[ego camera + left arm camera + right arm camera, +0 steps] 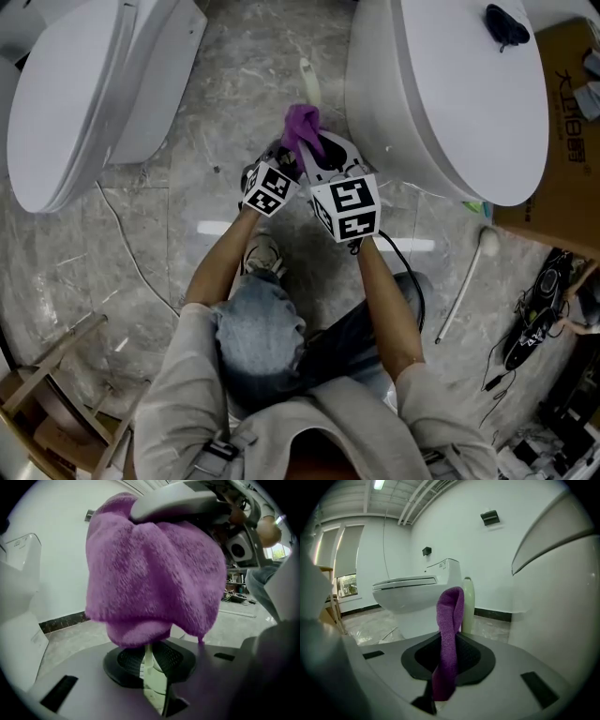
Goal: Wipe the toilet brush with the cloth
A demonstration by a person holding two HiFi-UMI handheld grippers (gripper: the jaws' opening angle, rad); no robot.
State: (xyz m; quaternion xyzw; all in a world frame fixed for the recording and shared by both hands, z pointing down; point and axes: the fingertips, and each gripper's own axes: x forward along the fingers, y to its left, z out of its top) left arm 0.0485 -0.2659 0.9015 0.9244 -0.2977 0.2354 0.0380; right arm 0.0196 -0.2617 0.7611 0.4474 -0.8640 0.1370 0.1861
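Toilet brush (149, 667) sits above the marble floor (234, 56) between two white toilets (84, 84), its pale handle pinched in the left gripper's (281, 161) closed jaws, while the right gripper (323, 150) clamps the purple cloth (450, 620) draped over it.

Grey marble floor (187, 234), white toilets (84, 84), white walls (454, 531), window (347, 585)

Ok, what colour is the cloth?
Purple; the cloth shows best in the left gripper view.
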